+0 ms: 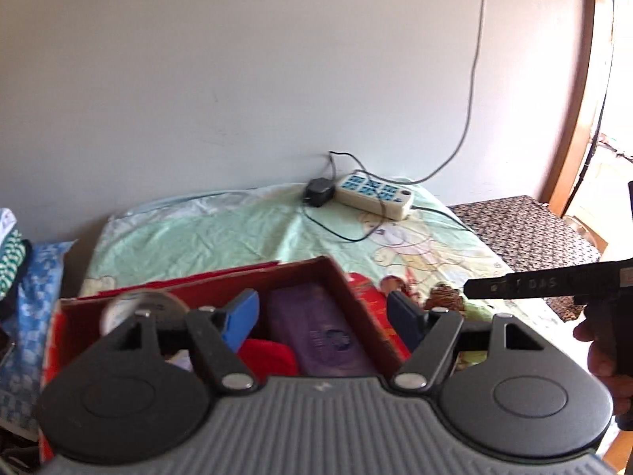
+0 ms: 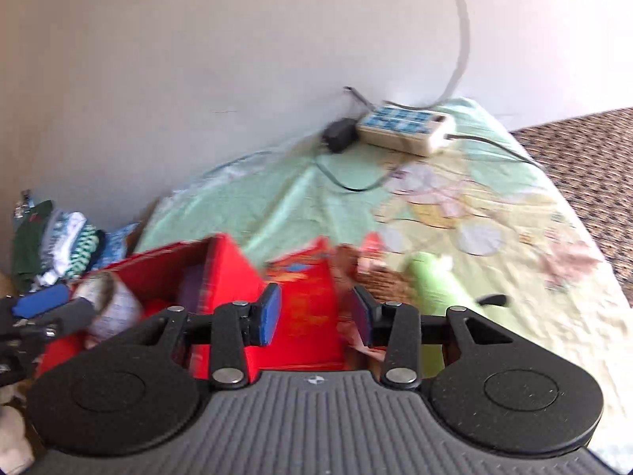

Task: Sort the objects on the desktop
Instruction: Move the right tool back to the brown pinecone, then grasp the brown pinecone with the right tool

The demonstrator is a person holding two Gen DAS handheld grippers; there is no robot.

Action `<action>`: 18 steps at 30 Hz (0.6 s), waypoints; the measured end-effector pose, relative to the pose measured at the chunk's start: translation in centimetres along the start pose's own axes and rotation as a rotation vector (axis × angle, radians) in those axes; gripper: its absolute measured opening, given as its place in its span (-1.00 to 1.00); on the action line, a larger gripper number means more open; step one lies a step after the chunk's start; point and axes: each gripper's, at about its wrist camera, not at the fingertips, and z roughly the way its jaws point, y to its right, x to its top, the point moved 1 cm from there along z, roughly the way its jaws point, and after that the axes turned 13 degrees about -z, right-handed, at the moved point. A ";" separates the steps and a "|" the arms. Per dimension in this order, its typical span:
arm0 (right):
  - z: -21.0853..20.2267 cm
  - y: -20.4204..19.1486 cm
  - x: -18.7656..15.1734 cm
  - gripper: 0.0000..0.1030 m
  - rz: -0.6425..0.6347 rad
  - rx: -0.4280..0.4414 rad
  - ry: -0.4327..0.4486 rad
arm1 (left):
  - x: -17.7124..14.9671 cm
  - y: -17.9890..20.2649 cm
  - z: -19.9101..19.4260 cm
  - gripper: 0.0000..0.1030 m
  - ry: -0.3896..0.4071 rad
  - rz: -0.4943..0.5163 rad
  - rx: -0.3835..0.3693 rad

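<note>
A red cardboard box (image 1: 356, 297) sits on the green printed sheet. Inside it lie a purple case (image 1: 324, 336), a red cloth (image 1: 269, 356) and a tape roll (image 1: 146, 301). My left gripper (image 1: 322, 316) is open and empty, hovering over the box. My right gripper (image 2: 316, 312) is open and empty, above the box's right wall (image 2: 233, 277) and a red packet (image 2: 304, 301) beside it. A green bottle (image 2: 435, 285) lies right of the packet. The tape roll (image 2: 110, 301) shows in the right wrist view too. That view is blurred.
A white power strip (image 1: 374, 194) with a black adapter (image 1: 318, 192) and cables lies at the back by the wall. Folded clothes (image 2: 59, 237) are piled at the left. A brown patterned surface (image 1: 526, 229) adjoins the sheet on the right.
</note>
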 end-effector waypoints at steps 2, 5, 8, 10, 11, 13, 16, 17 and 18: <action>0.1 1.6 -0.1 -0.18 0.006 0.010 -0.014 | -0.4 2.5 0.7 0.44 -0.010 0.017 -0.020; 0.7 3.5 0.4 -0.18 0.005 0.055 -0.037 | -1.0 6.1 2.3 0.45 -0.033 0.029 -0.056; 1.3 5.3 0.8 -0.17 0.005 0.101 -0.060 | -1.9 9.1 4.8 0.52 -0.057 0.023 -0.065; 1.7 6.5 1.1 -0.17 0.004 0.131 -0.075 | -2.5 10.3 7.0 0.52 -0.086 0.001 -0.056; 1.9 7.1 1.2 -0.17 0.004 0.146 -0.082 | -3.0 10.7 8.1 0.52 -0.102 -0.010 -0.042; 2.3 8.3 1.5 -0.15 0.003 0.177 -0.098 | -3.9 11.2 10.2 0.52 -0.130 -0.039 -0.011; 3.5 9.0 2.1 -0.07 -0.020 0.221 -0.117 | -4.9 11.5 12.6 0.52 -0.153 -0.079 0.034; 4.1 9.1 2.3 -0.03 -0.025 0.237 -0.124 | -5.1 11.5 13.2 0.52 -0.155 -0.088 0.050; 4.6 9.2 2.4 -0.01 -0.031 0.254 -0.131 | -5.3 11.4 13.8 0.52 -0.159 -0.098 0.066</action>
